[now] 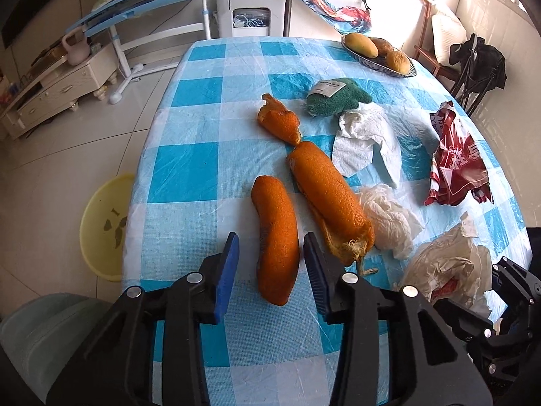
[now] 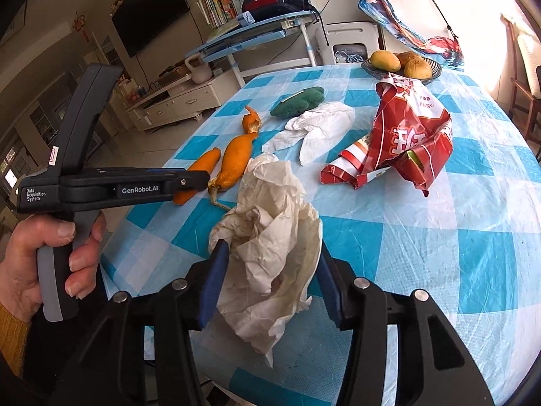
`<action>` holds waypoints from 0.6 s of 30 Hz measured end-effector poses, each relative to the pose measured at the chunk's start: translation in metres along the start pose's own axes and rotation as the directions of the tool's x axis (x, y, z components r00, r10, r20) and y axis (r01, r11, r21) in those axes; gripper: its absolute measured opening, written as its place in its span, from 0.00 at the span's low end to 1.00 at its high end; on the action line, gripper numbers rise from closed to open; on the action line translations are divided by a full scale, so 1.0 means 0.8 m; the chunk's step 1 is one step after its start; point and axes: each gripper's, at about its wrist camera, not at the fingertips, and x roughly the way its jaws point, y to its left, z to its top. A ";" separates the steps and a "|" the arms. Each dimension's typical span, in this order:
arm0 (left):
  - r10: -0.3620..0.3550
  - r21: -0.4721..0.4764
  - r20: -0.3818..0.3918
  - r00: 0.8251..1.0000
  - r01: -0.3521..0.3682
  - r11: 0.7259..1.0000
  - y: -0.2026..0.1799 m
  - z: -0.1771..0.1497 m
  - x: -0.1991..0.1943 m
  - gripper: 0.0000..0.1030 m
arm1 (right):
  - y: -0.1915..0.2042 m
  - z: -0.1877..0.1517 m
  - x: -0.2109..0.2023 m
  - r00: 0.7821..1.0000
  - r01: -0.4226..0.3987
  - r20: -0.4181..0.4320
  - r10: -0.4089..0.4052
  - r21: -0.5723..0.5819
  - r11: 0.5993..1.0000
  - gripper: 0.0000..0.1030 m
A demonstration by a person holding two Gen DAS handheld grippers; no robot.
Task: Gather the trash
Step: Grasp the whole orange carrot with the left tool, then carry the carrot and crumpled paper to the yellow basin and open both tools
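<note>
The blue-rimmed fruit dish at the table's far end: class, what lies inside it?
The dish holds three yellow-brown fruits, probably mangoes, bunched together. In the right wrist view the red wrapper covers the dish's near rim. The dish's floor under the fruit stays hidden.

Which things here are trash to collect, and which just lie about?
Trash: orange peels, crumpled tissue, paper towel, red wrapper.
Lying about: fruit bowl, green cloth, yellow basin.
</note>
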 end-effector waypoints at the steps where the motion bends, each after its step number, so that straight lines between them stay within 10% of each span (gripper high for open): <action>1: 0.004 0.009 0.004 1.000 -0.004 1.000 -0.002 -0.001 -0.001 0.31 | -0.001 -0.001 0.000 1.000 -0.007 -0.003 0.007 0.004 1.000 0.36; 2: 0.002 0.014 0.004 1.000 -0.003 1.000 -0.003 -0.002 -0.002 0.19 | -0.003 -0.001 0.000 1.000 -0.016 -0.003 0.016 0.013 1.000 0.31; 18: 0.103 0.081 0.127 0.986 -0.114 0.990 -0.020 -0.005 -0.041 0.18 | 0.016 -0.011 -0.010 1.000 -0.022 0.021 0.022 -0.018 1.000 0.22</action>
